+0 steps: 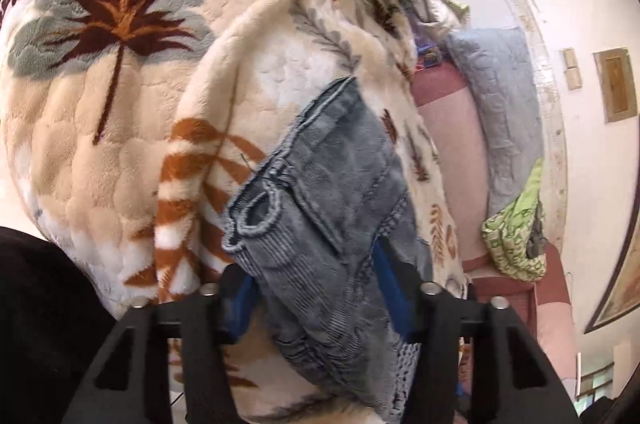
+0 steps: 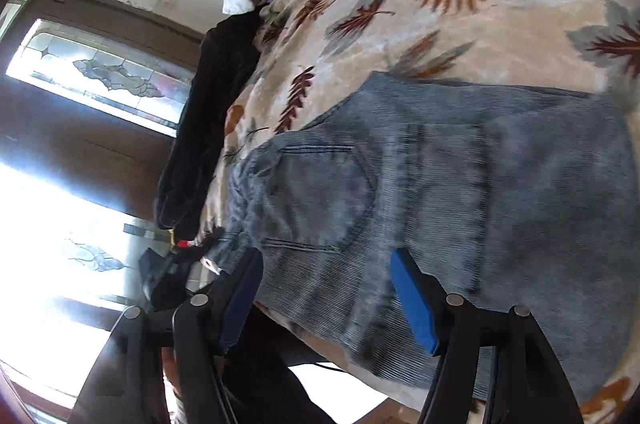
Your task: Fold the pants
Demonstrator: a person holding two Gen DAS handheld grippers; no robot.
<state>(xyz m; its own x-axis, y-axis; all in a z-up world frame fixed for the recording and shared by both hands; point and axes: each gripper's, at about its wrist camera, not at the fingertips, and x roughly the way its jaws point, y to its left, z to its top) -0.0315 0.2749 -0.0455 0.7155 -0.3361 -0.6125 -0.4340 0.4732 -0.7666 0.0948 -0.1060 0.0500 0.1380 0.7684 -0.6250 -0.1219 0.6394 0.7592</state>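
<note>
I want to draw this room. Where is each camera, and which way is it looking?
Left wrist: sits on the left gripper, looking down its fingers at bunched denim pants between them, on a leaf-print blanket.
Right wrist: sits on the right gripper, looking at the pants' back pocket, jaws apart.
Both show the pants, blanket and a dark garment.

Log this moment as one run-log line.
stage: mid-fold | left gripper: closed on jeans bunch | right gripper: open above jeans, nothing held | surface: leaf-print blanket
</note>
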